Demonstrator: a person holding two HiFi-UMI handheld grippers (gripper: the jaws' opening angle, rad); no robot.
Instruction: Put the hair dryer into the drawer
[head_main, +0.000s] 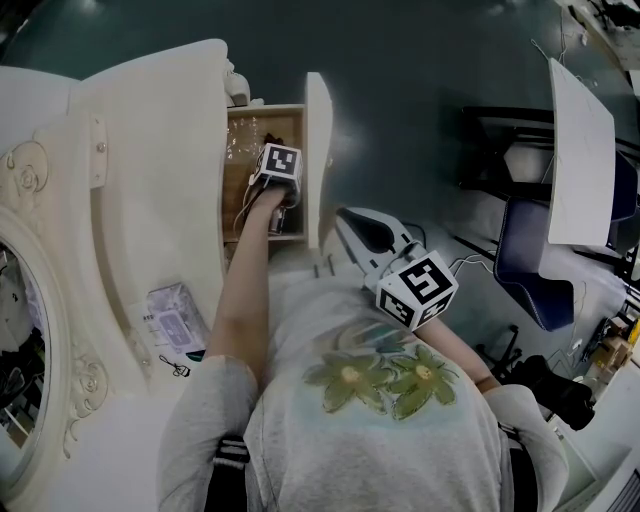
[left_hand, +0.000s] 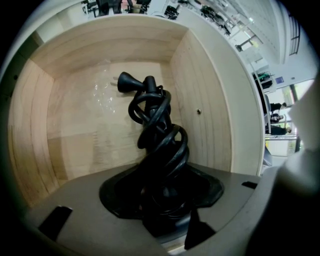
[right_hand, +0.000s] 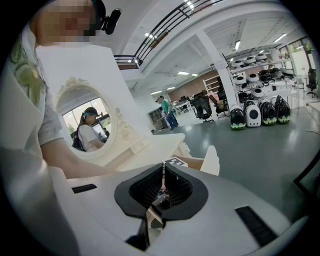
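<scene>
The wooden drawer (head_main: 242, 175) of the white dressing table stands pulled out, its white front (head_main: 318, 150) towards me. My left gripper (head_main: 275, 212) reaches down into it. In the left gripper view this gripper (left_hand: 161, 202) is shut on the hair dryer's black twisted cord (left_hand: 159, 132), whose plug (left_hand: 125, 82) points at the drawer's back wall. The dryer's body does not show. The drawer's pale floor (left_hand: 80, 130) lies under the cord. My right gripper (head_main: 352, 222) hovers beside the drawer front, near my chest. Its jaws (right_hand: 162, 189) are shut with nothing between them.
A small printed packet (head_main: 172, 318) and a black clip lie on the dressing table top (head_main: 150, 200). Its oval mirror (head_main: 15, 340) is at the left. A blue chair (head_main: 535, 265) and a white board (head_main: 580, 150) stand on the dark floor to the right.
</scene>
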